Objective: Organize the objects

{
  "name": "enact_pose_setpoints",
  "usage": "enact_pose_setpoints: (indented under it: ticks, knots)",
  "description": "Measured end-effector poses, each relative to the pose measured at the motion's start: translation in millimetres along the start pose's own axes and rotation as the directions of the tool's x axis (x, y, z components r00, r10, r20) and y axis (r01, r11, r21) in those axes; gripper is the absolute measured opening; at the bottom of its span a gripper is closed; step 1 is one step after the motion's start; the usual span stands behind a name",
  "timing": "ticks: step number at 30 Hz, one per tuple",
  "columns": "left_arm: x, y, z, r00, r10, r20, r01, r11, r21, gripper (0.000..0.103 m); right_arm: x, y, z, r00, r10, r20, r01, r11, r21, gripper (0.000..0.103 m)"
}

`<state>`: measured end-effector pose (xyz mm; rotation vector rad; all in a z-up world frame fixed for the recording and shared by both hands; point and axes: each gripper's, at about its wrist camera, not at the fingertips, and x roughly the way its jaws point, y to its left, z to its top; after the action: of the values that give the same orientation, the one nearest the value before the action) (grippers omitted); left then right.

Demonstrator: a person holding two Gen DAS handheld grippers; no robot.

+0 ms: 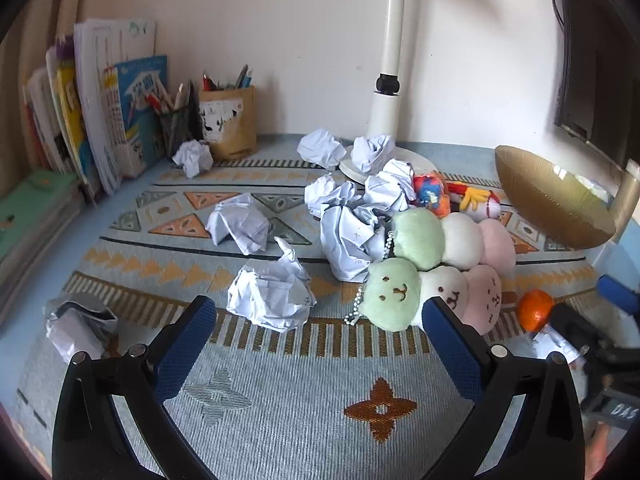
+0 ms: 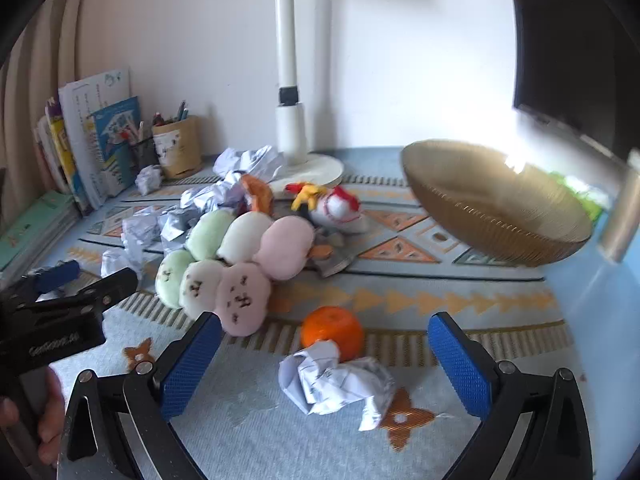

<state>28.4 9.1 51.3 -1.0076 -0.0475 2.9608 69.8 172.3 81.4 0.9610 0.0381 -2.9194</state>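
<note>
Both hand-held grippers gape wide, empty: right one (image 2: 324, 346) over the crumpled paper (image 2: 338, 384) beside the orange (image 2: 332, 330); we drop lower, pinch its middle, aiming for the bowl (image 2: 492, 216).

Wrist views face down-forward, sharing plush toys (image 1: 432, 272).
</note>
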Motion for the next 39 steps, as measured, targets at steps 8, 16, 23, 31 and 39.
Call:
enact_pose_setpoints:
  ticks: [8, 16, 23, 31, 39]
  knots:
    - [-2, -14, -8, 0.999, 0.039, 0.018, -0.041, 0.994, 0.106, 0.102, 7, -13, 1, 1.0, 0.021, -0.005, -0.02, 0.998, 0.054, 0.103]
    - [0, -12, -10, 0.999, 0.037, 0.006, -0.038, 0.995, 0.092, 0.102, 8, -13, 2, 0.999, 0.024, -0.027, -0.023, 0.998, 0.059, 0.103]
    - [-1, -11, -6, 0.999, 0.038, 0.005, -0.039, 0.996, 0.079, 0.102, 5, 0, 1, 1.0, -0.02, -0.014, 0.02, 1.0, 0.002, 0.103]
    - [-19, 11, -1, 0.998, 0.042, 0.038, -0.041, 0.999, -0.011, 0.102, 3, 3, 3, 1.0, -0.006, -0.005, 0.006, 1.0, -0.01, 0.103]
    - [-65, 120, -3, 0.986, 0.166, -0.005, -0.165, 0.977, -0.136, 0.102, -2, 69, 46, 0.96, 0.27, -0.067, -0.276, 0.955, -0.105, 0.102]
